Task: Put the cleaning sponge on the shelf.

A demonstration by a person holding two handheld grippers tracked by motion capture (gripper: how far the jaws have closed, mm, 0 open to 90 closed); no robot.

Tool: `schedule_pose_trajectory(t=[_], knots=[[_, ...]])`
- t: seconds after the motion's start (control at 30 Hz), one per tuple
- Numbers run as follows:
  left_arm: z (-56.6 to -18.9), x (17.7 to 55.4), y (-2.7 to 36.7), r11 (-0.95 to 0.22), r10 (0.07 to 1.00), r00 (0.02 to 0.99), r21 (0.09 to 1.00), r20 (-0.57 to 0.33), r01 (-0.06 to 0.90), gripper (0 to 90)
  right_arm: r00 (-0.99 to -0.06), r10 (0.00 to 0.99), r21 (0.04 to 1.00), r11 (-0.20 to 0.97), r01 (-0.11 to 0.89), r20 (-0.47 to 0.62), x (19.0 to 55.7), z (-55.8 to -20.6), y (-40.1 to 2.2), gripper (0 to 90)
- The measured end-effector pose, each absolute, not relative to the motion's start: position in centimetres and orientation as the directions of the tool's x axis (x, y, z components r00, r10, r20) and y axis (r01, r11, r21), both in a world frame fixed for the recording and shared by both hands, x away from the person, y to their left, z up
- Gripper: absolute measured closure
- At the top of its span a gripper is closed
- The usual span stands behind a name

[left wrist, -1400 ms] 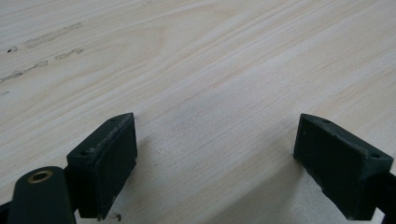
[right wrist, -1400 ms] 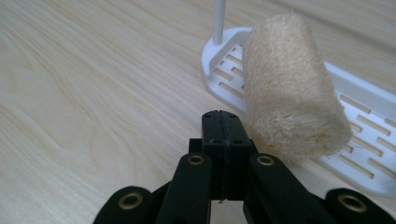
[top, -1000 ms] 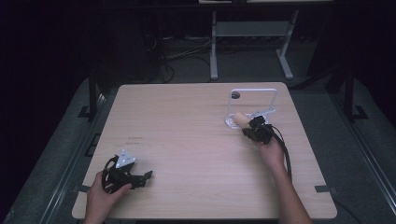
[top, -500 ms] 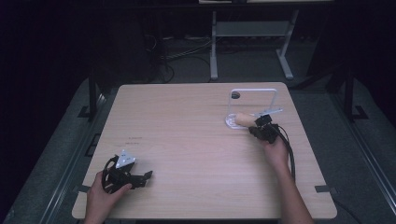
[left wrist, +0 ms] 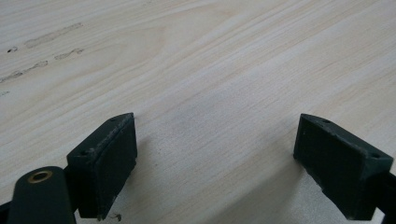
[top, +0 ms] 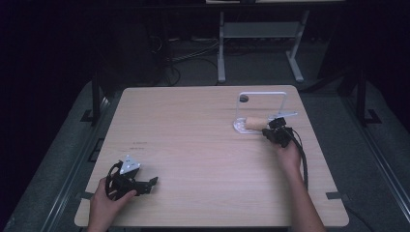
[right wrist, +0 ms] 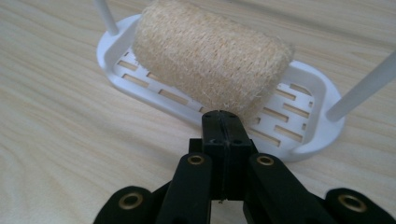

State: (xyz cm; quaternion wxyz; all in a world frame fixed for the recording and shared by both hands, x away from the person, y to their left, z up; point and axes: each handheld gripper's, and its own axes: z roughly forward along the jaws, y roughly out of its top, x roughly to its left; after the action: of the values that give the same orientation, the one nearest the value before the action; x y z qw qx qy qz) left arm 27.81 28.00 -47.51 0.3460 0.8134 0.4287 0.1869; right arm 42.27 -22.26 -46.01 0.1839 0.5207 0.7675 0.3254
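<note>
In the high view, the right gripper [top: 276,133] sits at the right centre of the frame, just below the white rack [top: 282,102]. Compared with 1 second ago it has drawn slightly down and to the right, away from the beige loofah roll [top: 255,123], which lies on the rack's slotted base as before. In the right gripper view its 2 jaws are pressed flat together with nothing between them, their tips just in front of the loofah roll [right wrist: 212,60]; whether they touch its fibres I cannot tell. The left gripper [top: 147,184] rests at the lower left of the wooden table [top: 193,125], unmoved, its jaws spread wide over bare wood in the left gripper view [left wrist: 215,163].
</note>
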Motion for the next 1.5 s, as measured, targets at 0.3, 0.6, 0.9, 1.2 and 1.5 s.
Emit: schedule_pose_trajectory(t=[0.3,0.6,0.9,1.2,1.5], knots=[[-47.5,27.8,28.0,-0.393,0.827,0.563,0.722,0.007,0.569,12.8,-0.366,0.929,0.697,0.233,0.678,0.045,42.7,-46.1,-22.7,89.8],[-47.5,27.8,28.0,-0.393,0.827,0.562,0.722,0.007,0.569,12.9,-0.373,0.927,0.698,0.235,0.676,0.048,42.7,-45.9,-22.6,89.6],[-47.5,27.8,28.0,-0.392,0.828,0.561,0.721,0.006,0.571,12.9,-0.404,0.915,0.702,0.278,0.656,0.016,41.9,-45.4,-21.9,76.5],[-47.5,27.8,28.0,-0.391,0.827,0.562,0.724,0.006,0.568,12.9,-0.419,0.908,0.698,0.315,0.643,-0.023,41.0,-45.1,-21.2,47.7],[-47.5,27.8,28.0,-0.392,0.827,0.562,0.724,0.007,0.568,12.9,-0.434,0.901,0.704,0.302,0.642,0.009,40.1,-44.4,-20.4,24.4]])
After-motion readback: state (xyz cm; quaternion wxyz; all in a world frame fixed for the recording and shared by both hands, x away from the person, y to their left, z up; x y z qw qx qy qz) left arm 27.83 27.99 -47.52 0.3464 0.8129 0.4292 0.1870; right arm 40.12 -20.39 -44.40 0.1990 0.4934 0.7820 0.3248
